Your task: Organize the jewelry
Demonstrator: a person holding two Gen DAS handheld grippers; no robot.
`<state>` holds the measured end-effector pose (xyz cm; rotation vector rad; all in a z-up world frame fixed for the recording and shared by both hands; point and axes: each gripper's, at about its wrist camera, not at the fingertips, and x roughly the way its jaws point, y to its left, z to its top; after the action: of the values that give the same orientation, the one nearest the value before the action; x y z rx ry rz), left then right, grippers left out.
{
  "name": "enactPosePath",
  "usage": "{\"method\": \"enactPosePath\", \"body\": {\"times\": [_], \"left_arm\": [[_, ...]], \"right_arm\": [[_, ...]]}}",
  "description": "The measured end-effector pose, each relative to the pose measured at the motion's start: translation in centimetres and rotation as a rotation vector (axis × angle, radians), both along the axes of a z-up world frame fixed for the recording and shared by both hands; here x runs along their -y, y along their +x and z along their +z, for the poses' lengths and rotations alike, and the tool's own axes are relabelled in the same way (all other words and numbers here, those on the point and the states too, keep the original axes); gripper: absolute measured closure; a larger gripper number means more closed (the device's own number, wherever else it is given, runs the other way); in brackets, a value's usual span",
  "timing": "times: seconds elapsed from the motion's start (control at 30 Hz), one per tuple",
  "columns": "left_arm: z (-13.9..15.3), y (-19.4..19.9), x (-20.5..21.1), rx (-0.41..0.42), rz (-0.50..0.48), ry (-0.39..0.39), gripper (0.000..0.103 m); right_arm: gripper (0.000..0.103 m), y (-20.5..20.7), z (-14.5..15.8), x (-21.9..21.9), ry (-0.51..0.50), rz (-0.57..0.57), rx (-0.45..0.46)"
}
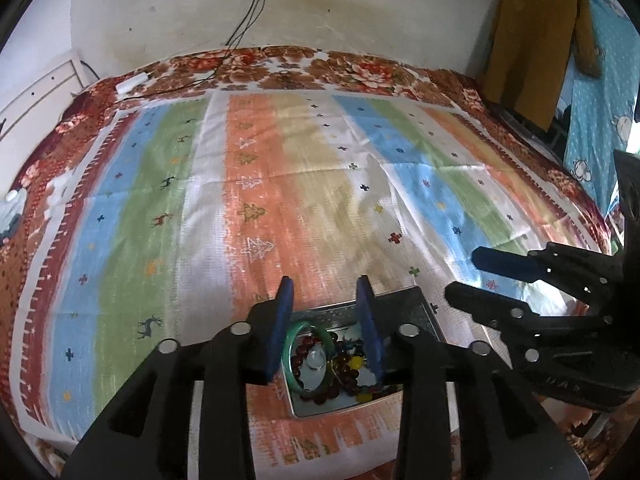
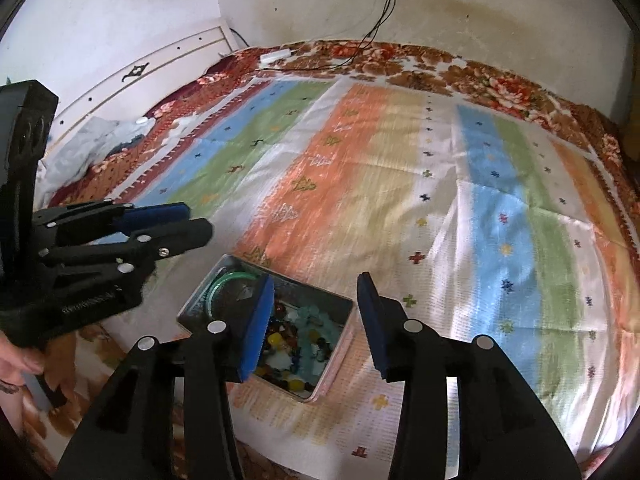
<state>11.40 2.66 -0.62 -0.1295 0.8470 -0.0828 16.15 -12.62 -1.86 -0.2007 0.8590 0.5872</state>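
Note:
An open metal tin (image 1: 340,410) lies on the striped cloth near the front edge. Inside it are a green bangle (image 1: 289,354), dark red and yellow beads (image 1: 348,364) and a small clear ring (image 1: 316,360). My left gripper (image 1: 325,280) hangs over the tin, open, with nothing between its blue pads. My right gripper (image 1: 464,276) hovers to the right of the tin, open and empty. In the right wrist view the tin (image 2: 336,354) sits below the right gripper (image 2: 315,278), its left pad over the beads (image 2: 288,344). The bangle (image 2: 214,292) leans at the tin's far end, the left gripper (image 2: 198,220) beyond it.
The striped cloth (image 1: 280,184) covers a floral blanket (image 1: 280,68) on a bed against a white wall. Cables (image 1: 248,20) run down from a wall socket to a white adapter (image 1: 130,82). A brown garment (image 1: 536,40) hangs at the right. A hand (image 2: 16,360) holds the left gripper.

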Motion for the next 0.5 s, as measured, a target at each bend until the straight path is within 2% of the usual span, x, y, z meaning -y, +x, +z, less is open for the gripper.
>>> {"method": "enactPosePath", "body": {"times": [0.1, 0.2, 0.27, 0.33, 0.5], "left_arm": [[0.1, -0.5, -0.6, 0.000, 0.008, -0.025, 0.059], [-0.2, -0.9, -1.0, -0.009, 0.019, -0.036, 0.057], [-0.4, -1.3, -1.0, -0.012, 0.018, -0.034, 0.051], [-0.5, -1.7, -1.0, -0.006, 0.015, -0.037, 0.040], [-0.6, -2.7, -0.7, 0.006, 0.002, -0.036, 0.026]], "right_arm": [[0.054, -0.3, 0.1, 0.4, 0.015, -0.002, 0.006], [0.051, -0.7, 0.4, 0.8, 0.025, -0.003, 0.023], [0.048, -0.9, 0.4, 1.0, 0.034, -0.002, 0.023], [0.044, -1.1, 0.4, 1.3, 0.043, -0.001, 0.022], [0.029, -1.8, 0.4, 1.8, 0.055, 0.013, 0.024]]}}
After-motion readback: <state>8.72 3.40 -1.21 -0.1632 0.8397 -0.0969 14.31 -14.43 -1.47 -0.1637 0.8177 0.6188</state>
